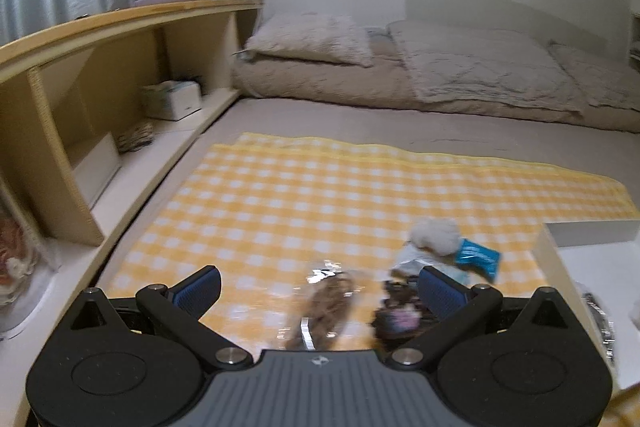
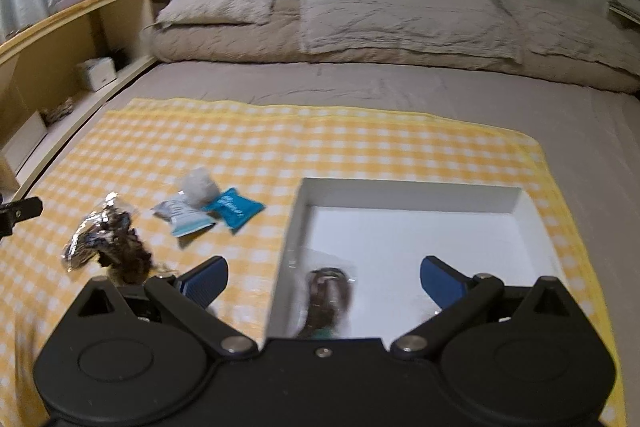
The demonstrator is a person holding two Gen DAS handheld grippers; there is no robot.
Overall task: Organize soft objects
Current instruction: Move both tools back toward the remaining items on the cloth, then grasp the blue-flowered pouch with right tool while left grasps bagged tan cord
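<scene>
2 hand-held grippers are mine, and both have their jaws spread wide with nothing between the blue pads. My left hand-held gripper (image 1: 319, 289) hangs low over the yellow checked cloth (image 1: 304, 195) spread on the bed (image 1: 400, 119); just ahead of it lies a clear packet with a brown soft thing inside (image 1: 328, 301), and right beside that a darker crinkled packet (image 1: 396, 315) partly hidden behind my right finger. A little farther off sit a grey fluffy ball (image 1: 436, 235), a pale packet (image 1: 412, 261) and a blue packet (image 1: 478, 255), all touching in 1 small cluster. My right hand-held gripper (image 2: 324, 277) hovers over the near edge of the white tray (image 2: 408, 187), which rests on the right part of the cloth. Inside the tray, near its left wall, lies 1 wrapped brown soft thing (image 2: 330, 297), blurred.
</scene>
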